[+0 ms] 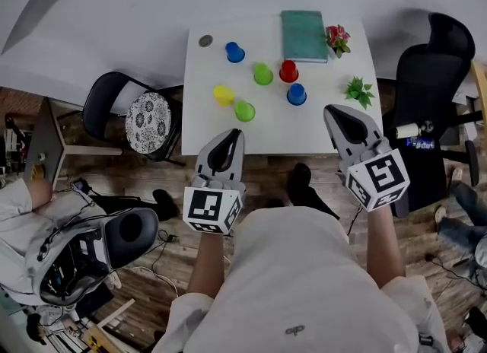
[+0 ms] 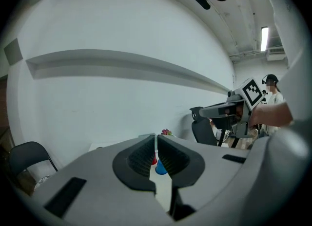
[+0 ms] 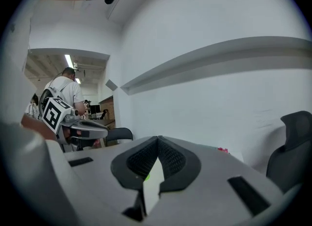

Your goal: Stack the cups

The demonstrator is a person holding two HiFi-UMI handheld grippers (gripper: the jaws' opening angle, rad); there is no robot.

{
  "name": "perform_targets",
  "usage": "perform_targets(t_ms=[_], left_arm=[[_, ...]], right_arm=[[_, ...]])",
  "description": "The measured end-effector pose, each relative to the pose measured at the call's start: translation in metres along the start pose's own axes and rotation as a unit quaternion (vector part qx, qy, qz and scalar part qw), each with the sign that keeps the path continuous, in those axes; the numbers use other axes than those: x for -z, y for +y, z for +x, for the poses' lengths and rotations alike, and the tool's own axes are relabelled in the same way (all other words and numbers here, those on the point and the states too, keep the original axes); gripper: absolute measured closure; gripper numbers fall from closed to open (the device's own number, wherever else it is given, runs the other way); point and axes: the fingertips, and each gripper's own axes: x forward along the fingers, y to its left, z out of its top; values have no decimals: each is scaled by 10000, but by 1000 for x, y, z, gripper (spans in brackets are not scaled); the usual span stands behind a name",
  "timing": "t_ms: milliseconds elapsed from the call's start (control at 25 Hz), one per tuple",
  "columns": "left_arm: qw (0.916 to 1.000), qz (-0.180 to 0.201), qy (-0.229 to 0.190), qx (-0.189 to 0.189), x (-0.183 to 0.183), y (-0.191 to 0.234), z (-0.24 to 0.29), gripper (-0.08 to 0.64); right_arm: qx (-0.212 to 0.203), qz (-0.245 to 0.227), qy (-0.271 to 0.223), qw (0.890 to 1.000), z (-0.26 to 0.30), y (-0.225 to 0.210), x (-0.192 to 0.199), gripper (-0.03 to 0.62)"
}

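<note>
Several upturned cups stand on the white table (image 1: 205,135): a blue cup (image 1: 234,52) at the back, a green cup (image 1: 262,74), a red cup (image 1: 288,71), a second blue cup (image 1: 296,94), a yellow cup (image 1: 223,95) and a second green cup (image 1: 244,110) nearest me. My left gripper (image 1: 237,132) hovers at the table's near edge, just short of the near green cup, shut and empty. My right gripper (image 1: 332,110) is at the near right corner, also shut with nothing in it. In the left gripper view the shut jaws hide all but slivers of the red cup (image 2: 154,160) and a blue cup (image 2: 160,167).
A teal book (image 1: 304,36), a small flower pot (image 1: 337,39) and a green plant (image 1: 359,91) sit along the table's right side, a grey disc (image 1: 205,40) at its back left. A black chair with a patterned cushion (image 1: 148,119) stands left, an office chair (image 1: 430,77) right.
</note>
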Motion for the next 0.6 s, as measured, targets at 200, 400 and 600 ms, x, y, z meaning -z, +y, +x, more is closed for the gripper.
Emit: perform_targets(t_ms=[200,400,600], left_arm=[[9996,-71,89,-261,10,6,20,529],[9985,-279,275,-380,28,14,34,529],[9985,-368,311,-265,32,20,48,529]], right_arm=[[-364,-29,125,9993,28,-13,16,584],[-450,24,380,9983,52,-25,35,584],[-438,136,631,9970,73,-23,53,583]])
